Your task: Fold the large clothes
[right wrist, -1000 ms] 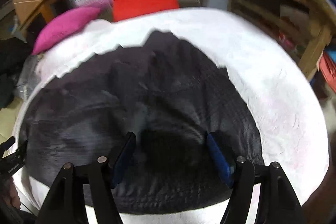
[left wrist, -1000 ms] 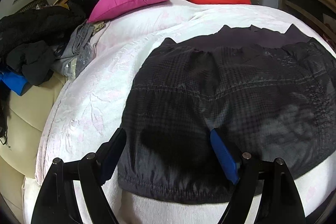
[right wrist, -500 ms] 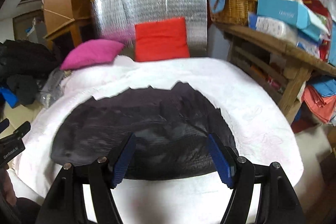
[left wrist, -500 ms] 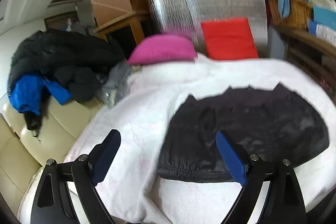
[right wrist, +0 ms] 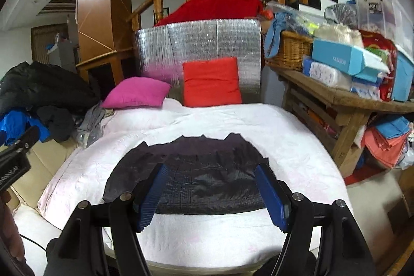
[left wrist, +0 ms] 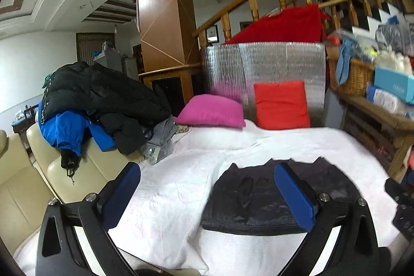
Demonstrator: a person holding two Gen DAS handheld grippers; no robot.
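Note:
A dark checked garment [right wrist: 204,177] lies folded flat on the white bed cover [right wrist: 284,136]; it also shows in the left wrist view [left wrist: 253,198]. My right gripper [right wrist: 211,194] is open and empty, held back above the garment's near edge. My left gripper [left wrist: 207,195] is open and empty, held back over the bed cover [left wrist: 168,185] at the garment's left side. The left gripper's body [right wrist: 15,157] shows at the left edge of the right wrist view.
A pink pillow [right wrist: 137,92] and a red pillow [right wrist: 211,82] lie at the bed's far end against a silver panel [right wrist: 201,40]. A pile of dark and blue clothes [left wrist: 90,105] sits on a cream sofa [left wrist: 23,185] at left. A cluttered wooden table [right wrist: 344,95] stands at right.
Both grippers have pulled back and up from the garment, so the whole bed and room show. The garment stays flat on the bed. Both grippers stay open.

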